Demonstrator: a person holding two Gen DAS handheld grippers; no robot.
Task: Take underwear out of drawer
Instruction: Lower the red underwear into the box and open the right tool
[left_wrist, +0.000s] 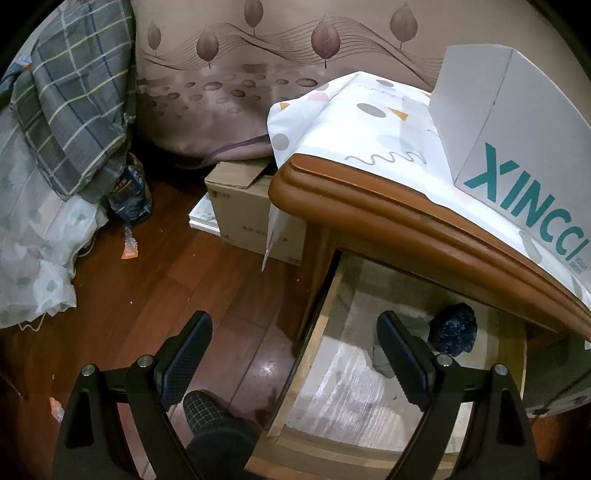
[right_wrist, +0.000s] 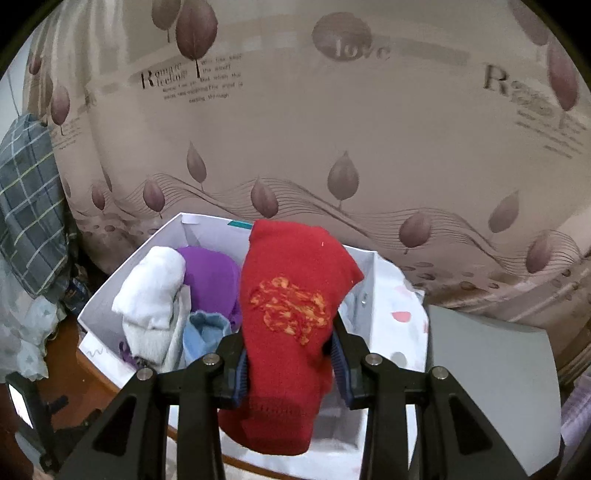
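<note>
In the right wrist view my right gripper (right_wrist: 290, 363) is shut on a red knitted garment with an orange motif (right_wrist: 291, 295), held over an open white box (right_wrist: 110, 295). White (right_wrist: 151, 295), purple (right_wrist: 212, 280) and light blue (right_wrist: 205, 332) garments lie in that box. In the left wrist view my left gripper (left_wrist: 295, 354) stands open with nothing between its fingers, above the left edge of the pulled-out wooden drawer (left_wrist: 321, 325). A dark blue patterned bundle (left_wrist: 454, 328) and a grey cloth (left_wrist: 380, 354) lie in the drawer, which is lined with pale paper.
The nightstand top (left_wrist: 369, 206) carries a patterned white cloth (left_wrist: 369, 122) and the white box with teal lettering (left_wrist: 517, 155). A cardboard box (left_wrist: 251, 210) stands on the wood floor beside it. A plaid quilt (left_wrist: 74, 103) hangs at the left. A slippered foot (left_wrist: 210, 417) is below.
</note>
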